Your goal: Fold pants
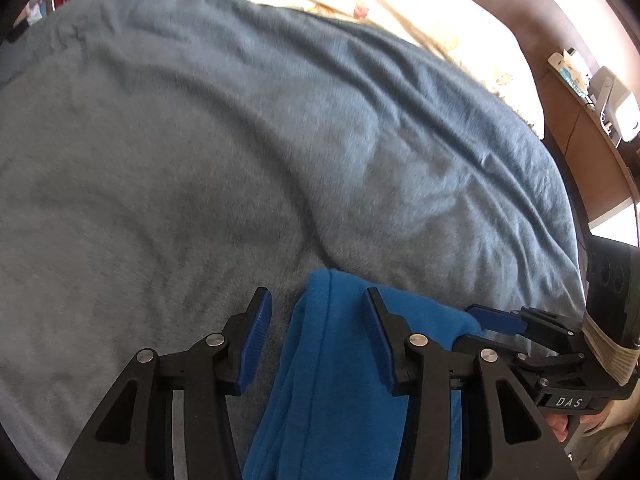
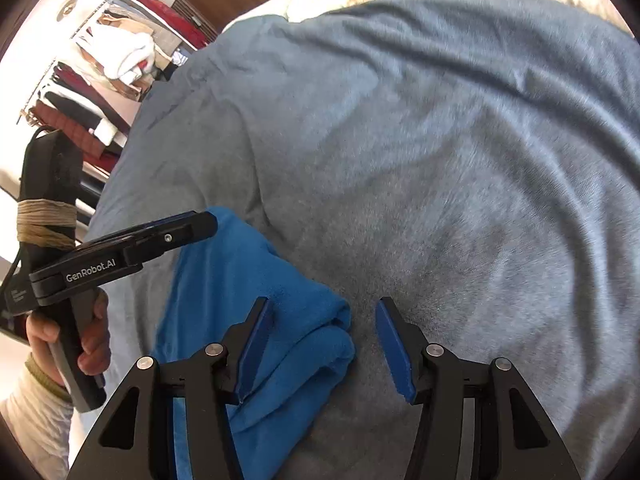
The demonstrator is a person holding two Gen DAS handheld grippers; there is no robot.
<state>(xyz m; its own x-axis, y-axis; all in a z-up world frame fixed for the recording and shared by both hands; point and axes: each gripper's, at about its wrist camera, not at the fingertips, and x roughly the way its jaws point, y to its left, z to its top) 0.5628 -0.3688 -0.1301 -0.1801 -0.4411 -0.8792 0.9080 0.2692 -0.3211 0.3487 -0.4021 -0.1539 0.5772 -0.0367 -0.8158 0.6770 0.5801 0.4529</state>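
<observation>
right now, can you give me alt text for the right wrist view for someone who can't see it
The open right hand-held gripper hovers over a folded bright blue fleece pair of pants lying on a grey-blue blanket-covered bed. At left, a hand holds the left hand-held gripper beside the pants, with shelves of folded clothes behind.

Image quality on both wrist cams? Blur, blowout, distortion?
Left wrist: blanket motion-blurred, gripper sharp, top right blown out, fisheye bends the edges. Right wrist: blanket softly blurred, pants sharper, window side at left overexposed, same barrel distortion.
</observation>
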